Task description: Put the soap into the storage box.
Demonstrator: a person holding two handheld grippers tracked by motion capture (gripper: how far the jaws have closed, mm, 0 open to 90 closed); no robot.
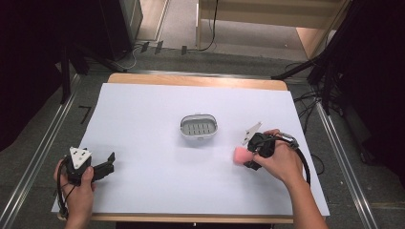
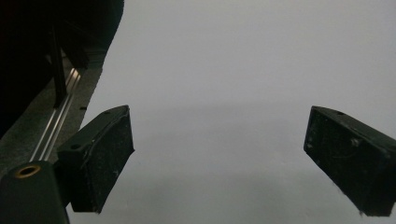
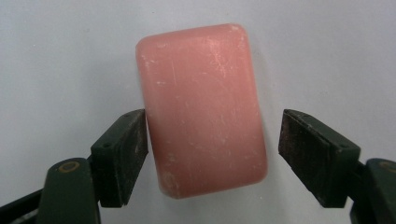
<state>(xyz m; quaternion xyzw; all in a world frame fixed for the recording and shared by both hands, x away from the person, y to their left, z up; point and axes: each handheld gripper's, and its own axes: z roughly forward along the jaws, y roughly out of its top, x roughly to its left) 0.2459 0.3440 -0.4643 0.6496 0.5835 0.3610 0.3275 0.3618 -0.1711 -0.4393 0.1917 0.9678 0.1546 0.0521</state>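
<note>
While I watch from high, right tongs [image 1: 247,159] point at pink soap [image 1: 240,155], soap dish [image 1: 199,127] beyond, left tongs [image 1: 111,165] idle | left gripper view: jaws apart over white sheet [image 2: 243,70] | right gripper view: soap [image 3: 201,109] between parted jaws, touching one, gap at other; I judge centring before squeezing avoids twist.

A white sheet [image 1: 157,167] is covering most of the wooden counter [image 1: 196,80], leaving a strip of wood showing along the far edge. Metal rails [image 1: 40,152] are running along both sides on the grey floor [image 1: 28,143]. Black cables [image 1: 310,102] are lying beyond the right far corner, near dark stand legs [image 1: 329,81].
</note>
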